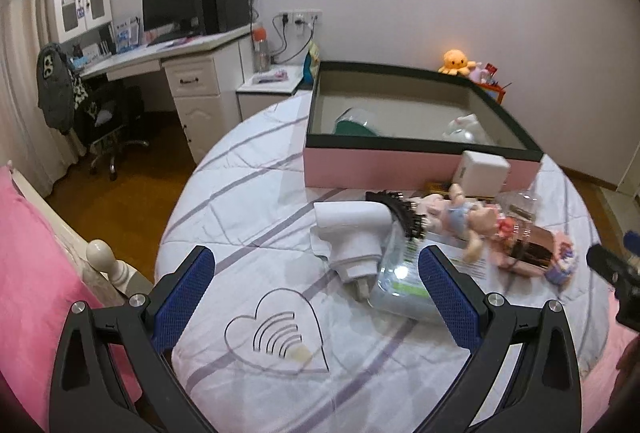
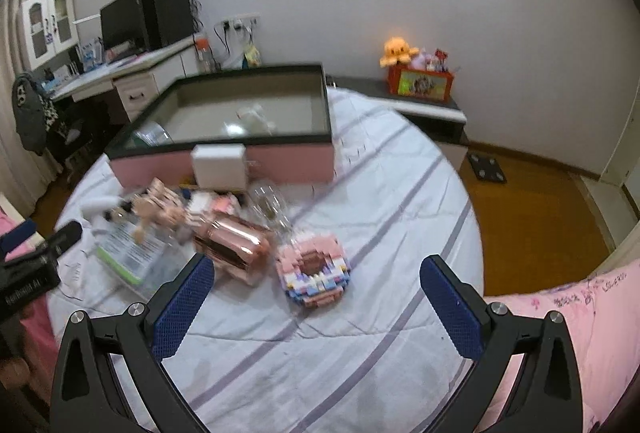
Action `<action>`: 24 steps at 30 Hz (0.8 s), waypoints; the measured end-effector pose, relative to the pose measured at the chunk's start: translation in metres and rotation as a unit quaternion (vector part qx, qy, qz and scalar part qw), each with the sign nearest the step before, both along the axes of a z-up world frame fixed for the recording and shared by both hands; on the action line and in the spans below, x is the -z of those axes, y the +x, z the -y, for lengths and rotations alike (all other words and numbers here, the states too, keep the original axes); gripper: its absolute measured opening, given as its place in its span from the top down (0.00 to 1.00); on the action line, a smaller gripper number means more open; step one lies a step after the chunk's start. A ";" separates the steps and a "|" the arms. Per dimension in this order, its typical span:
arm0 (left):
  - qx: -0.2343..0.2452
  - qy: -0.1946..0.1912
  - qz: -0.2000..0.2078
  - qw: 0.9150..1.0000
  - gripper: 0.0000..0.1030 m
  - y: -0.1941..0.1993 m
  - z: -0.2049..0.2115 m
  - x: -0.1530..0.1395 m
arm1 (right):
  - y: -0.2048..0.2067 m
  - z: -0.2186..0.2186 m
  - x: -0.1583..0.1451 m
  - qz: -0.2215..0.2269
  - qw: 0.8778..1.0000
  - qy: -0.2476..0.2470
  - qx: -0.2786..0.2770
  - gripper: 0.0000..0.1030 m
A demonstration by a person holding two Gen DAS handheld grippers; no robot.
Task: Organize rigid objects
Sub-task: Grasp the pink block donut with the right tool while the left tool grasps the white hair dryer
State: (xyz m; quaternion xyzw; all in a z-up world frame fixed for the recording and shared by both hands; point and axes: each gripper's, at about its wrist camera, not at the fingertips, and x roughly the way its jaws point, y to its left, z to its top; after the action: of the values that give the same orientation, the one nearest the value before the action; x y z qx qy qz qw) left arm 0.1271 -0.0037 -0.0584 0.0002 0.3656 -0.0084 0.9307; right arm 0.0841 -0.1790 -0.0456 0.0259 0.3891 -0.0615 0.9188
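A pink box [image 1: 416,169] with a dark rim stands open on the bed, a few items inside. In front of it lies a heap: a white hair dryer [image 1: 352,233], a black brush [image 1: 404,211], a clear plastic pack [image 1: 400,281], a doll [image 1: 460,213], a white cube [image 1: 482,173], a rose-gold case [image 2: 236,247] and a pink brick model [image 2: 314,273]. A clear heart-shaped piece [image 1: 276,333] lies just ahead of my open left gripper [image 1: 316,273]. My right gripper [image 2: 316,281] is open above the bedsheet, near the brick model.
The round bed [image 2: 360,353] carries a white sheet with purple stripes. A desk with monitor [image 1: 172,5] and a chair [image 1: 100,113] stand at the far left. A low shelf [image 2: 432,109] with an orange plush is behind. Pink bedding [image 1: 32,273] lies at the left.
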 end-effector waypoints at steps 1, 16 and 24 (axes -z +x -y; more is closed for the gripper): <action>0.000 0.000 -0.005 1.000 0.00 0.004 0.000 0.003 | 0.002 0.002 0.004 -0.007 1.000 0.001 0.001 0.00; 0.005 -0.023 -0.045 0.999 0.00 0.051 0.002 0.027 | 0.037 0.012 0.044 -0.064 0.998 -0.007 -0.005 0.08; 0.011 -0.070 -0.058 0.996 0.06 0.062 -0.006 0.034 | 0.050 0.011 0.051 -0.066 0.998 -0.004 -0.022 0.27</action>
State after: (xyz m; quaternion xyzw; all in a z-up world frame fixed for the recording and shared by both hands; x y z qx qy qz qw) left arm 0.1892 0.0023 -0.0929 -0.0611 0.4171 -0.0441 0.9057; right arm 0.1340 -0.1904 -0.0964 0.0097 0.4487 -0.0438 0.8925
